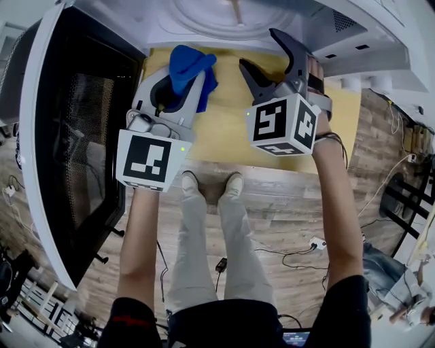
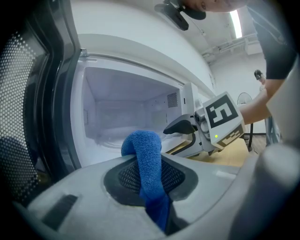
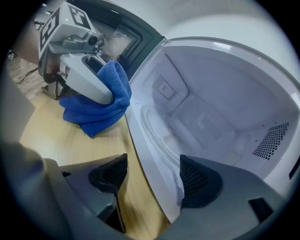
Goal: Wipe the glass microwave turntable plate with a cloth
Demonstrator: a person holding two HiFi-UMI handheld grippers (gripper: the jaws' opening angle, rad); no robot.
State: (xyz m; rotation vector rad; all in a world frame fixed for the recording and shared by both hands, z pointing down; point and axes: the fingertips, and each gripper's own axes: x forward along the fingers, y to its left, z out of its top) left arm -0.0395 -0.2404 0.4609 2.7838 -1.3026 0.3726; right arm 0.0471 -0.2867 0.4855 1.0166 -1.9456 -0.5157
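The glass turntable plate (image 1: 228, 17) lies inside the open white microwave, pale and round; it also shows in the right gripper view (image 3: 161, 133). My left gripper (image 1: 178, 95) is shut on a blue cloth (image 1: 192, 66), which bulges out above the jaws (image 2: 143, 154) and hangs down beside them (image 3: 96, 112). It hovers over the wooden counter just in front of the oven opening. My right gripper (image 1: 260, 49) stands open with nothing between its fingers, its tips (image 3: 152, 176) at the sill of the opening, to the right of the cloth.
The microwave door (image 1: 81, 136) is swung wide open on the left, its dark mesh window facing me. The wooden counter (image 1: 224, 119) runs in front of the oven. Cables and a power strip (image 1: 316, 242) lie on the plank floor below.
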